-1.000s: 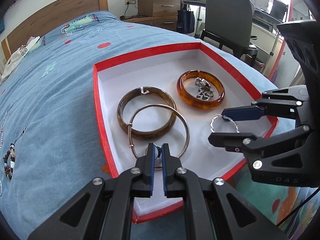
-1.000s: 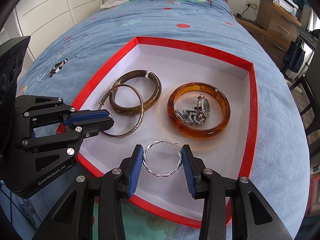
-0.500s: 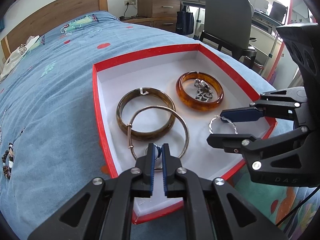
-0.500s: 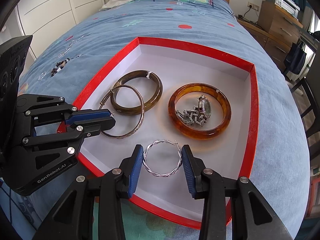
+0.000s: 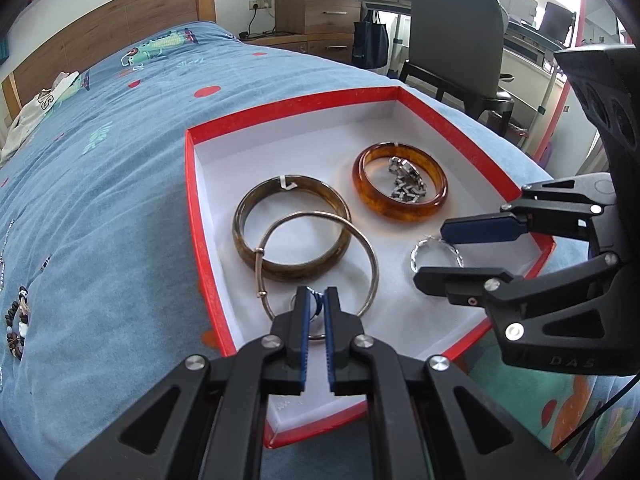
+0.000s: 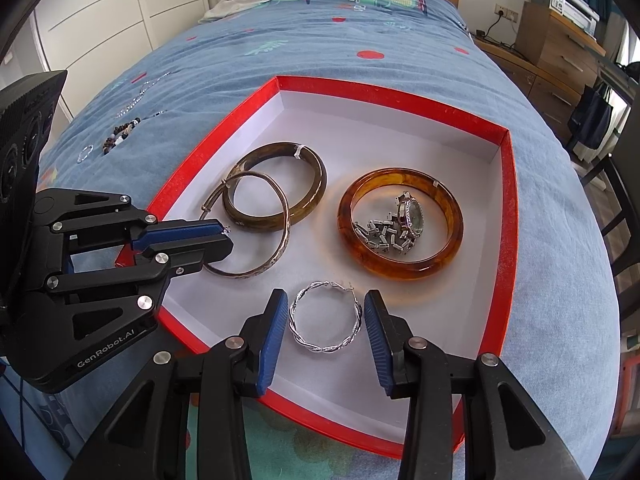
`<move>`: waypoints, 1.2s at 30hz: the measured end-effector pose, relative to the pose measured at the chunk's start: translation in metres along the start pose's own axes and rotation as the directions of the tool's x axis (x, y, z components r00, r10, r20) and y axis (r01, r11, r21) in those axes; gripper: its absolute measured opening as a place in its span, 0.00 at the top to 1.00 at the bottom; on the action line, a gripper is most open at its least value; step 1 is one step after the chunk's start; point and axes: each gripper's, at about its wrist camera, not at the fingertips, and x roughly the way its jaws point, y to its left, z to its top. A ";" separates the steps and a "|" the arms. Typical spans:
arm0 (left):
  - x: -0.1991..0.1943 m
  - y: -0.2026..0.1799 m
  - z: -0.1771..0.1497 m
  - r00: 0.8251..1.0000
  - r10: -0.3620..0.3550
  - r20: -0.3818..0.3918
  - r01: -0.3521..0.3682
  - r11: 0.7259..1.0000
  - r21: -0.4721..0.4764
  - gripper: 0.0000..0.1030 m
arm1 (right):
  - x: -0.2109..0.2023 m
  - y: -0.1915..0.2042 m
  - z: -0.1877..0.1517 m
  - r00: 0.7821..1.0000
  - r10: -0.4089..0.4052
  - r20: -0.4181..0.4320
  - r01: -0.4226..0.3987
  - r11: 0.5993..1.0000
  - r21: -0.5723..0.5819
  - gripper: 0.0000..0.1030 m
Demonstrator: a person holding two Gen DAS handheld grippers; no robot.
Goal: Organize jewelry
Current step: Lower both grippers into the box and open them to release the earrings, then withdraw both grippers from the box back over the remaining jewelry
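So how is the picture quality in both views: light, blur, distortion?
Left wrist view: sharp, daylight from the windows at the upper right, slightly washed out there; fisheye bends the red box rim and darkens the corners. Right wrist view: also sharp, even light, an orange glow on the white floor around the amber bangle; the same curved edges; soft shadows only.

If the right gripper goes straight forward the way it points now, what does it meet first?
Most likely the twisted silver hoop, which lies between the open fingers of the right gripper on the white floor of the red box. The pads do not seem to touch it; depth is unclear.
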 end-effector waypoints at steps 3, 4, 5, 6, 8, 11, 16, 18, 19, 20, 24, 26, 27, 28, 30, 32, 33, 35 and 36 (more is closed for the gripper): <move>0.000 0.001 0.000 1.000 -0.001 -0.001 0.001 1.000 0.000 0.93 | -0.001 0.000 0.001 1.000 0.001 0.003 -0.001 1.000 0.003 0.62; 0.000 0.001 0.000 1.000 -0.001 -0.001 0.001 1.000 0.000 0.93 | -0.002 0.001 0.001 1.000 0.002 0.005 -0.002 1.000 0.005 0.61; 0.000 0.001 0.000 1.000 0.000 -0.001 0.000 1.000 0.000 0.93 | -0.003 0.001 0.001 1.000 0.002 0.006 -0.002 1.000 0.006 0.61; 0.000 0.001 0.000 1.000 -0.001 -0.001 0.001 1.000 0.000 0.93 | -0.004 0.001 0.001 1.000 0.002 0.008 -0.002 1.000 0.007 0.61; 0.000 0.002 0.001 1.000 0.000 -0.003 0.000 1.000 -0.002 0.93 | -0.006 0.001 0.001 1.000 0.001 0.012 -0.002 1.000 0.010 0.61; 0.000 0.004 0.001 1.000 -0.001 -0.006 0.001 1.000 -0.006 0.93 | -0.009 0.000 0.000 1.000 -0.004 0.016 0.004 1.000 0.016 0.61; 0.001 0.005 0.003 1.000 -0.002 -0.011 0.002 1.000 -0.005 0.91 | -0.014 -0.004 -0.004 1.000 -0.016 0.023 0.015 0.999 0.040 0.60; 0.000 0.004 0.003 1.000 -0.005 -0.013 0.005 1.000 -0.003 0.88 | -0.016 -0.005 -0.004 0.999 -0.019 0.026 0.017 0.999 0.046 0.60; -0.001 0.004 0.003 1.000 -0.005 -0.012 0.005 1.000 -0.003 0.85 | -0.017 -0.005 -0.005 0.999 -0.020 0.027 0.018 0.999 0.047 0.60; -0.002 0.004 0.003 1.000 -0.005 -0.011 0.005 1.000 -0.004 0.82 | -0.018 -0.005 -0.005 0.999 -0.020 0.029 0.019 0.999 0.048 0.60; -0.006 0.001 0.004 1.000 -0.004 -0.006 0.004 1.000 -0.002 0.81 | -0.022 -0.006 -0.006 0.999 -0.025 0.036 0.023 0.998 0.055 0.60; -0.008 0.000 0.005 1.000 -0.002 -0.002 0.002 1.000 0.002 0.80 | -0.025 -0.006 -0.006 0.999 -0.029 0.040 0.026 0.998 0.059 0.60; -0.010 -0.001 0.007 1.000 -0.002 0.000 0.002 1.000 0.003 0.80 | -0.027 -0.007 -0.006 0.999 -0.031 0.042 0.028 0.998 0.062 0.60; -0.011 -0.002 0.007 1.000 -0.002 0.001 0.002 1.000 0.004 0.80 | -0.029 -0.008 -0.006 0.998 -0.033 0.045 0.030 0.997 0.065 0.60; -0.015 -0.004 0.009 1.000 0.000 0.007 0.000 1.000 0.005 0.79 | -0.032 -0.008 -0.007 0.998 -0.039 0.048 0.036 0.997 0.070 0.60; -0.020 -0.005 0.011 1.000 0.002 0.011 -0.002 1.000 0.007 0.78 | -0.036 -0.009 -0.007 0.998 -0.043 0.051 0.039 0.997 0.073 0.60; -0.022 -0.005 0.012 1.000 0.001 0.012 -0.001 1.000 0.008 0.78 | -0.038 -0.009 -0.007 0.998 -0.046 0.053 0.042 0.996 0.075 0.60; -0.029 -0.007 0.013 1.000 -0.001 0.015 0.001 1.000 0.010 0.77 | -0.043 -0.009 -0.008 0.997 -0.050 0.059 0.045 0.996 0.079 0.60; -0.031 -0.007 0.013 1.000 -0.002 0.016 0.002 1.000 0.011 0.77 | -0.045 -0.008 -0.008 0.997 -0.052 0.063 0.047 0.996 0.081 0.60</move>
